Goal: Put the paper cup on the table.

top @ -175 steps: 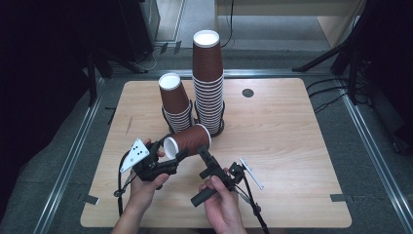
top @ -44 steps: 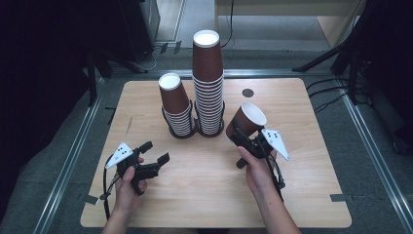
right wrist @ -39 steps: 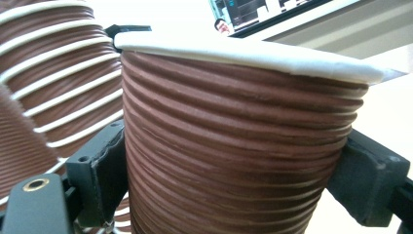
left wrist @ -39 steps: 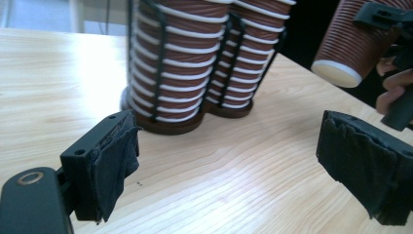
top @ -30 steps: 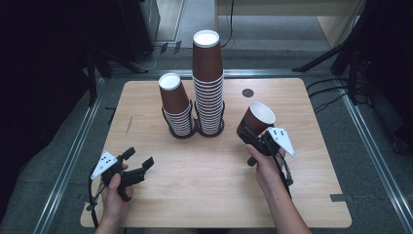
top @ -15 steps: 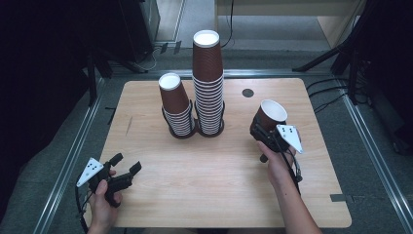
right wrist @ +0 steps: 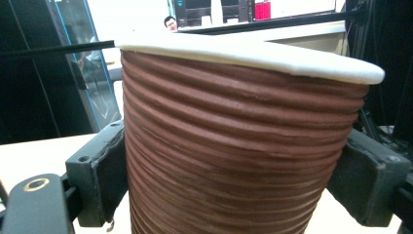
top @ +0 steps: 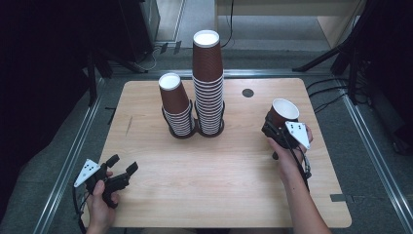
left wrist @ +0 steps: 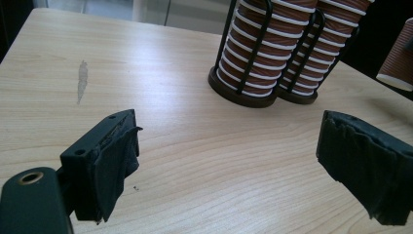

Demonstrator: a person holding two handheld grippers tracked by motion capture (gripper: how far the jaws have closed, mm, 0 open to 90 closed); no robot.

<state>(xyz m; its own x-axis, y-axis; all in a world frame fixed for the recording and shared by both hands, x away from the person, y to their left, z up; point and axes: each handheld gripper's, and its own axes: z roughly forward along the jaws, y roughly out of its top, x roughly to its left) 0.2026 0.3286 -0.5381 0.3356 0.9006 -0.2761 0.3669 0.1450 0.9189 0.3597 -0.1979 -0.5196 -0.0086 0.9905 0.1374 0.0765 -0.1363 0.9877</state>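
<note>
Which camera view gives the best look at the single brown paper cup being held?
The right gripper view: the cup sits close up between the jaws, ribs and white rim clear. The high view shows it small; the left gripper view catches just an edge.

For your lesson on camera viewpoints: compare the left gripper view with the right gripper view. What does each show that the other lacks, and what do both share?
Left gripper view alone: open left tongs over bare wood, two stacks of cups in a black wire holder, and a grey smear on the table.

Right gripper view alone: right tongs clamped on a single ribbed brown cup with a white rim, and a room behind.

Both: black padded jaws rising from below, and light wooden tabletop.
</note>
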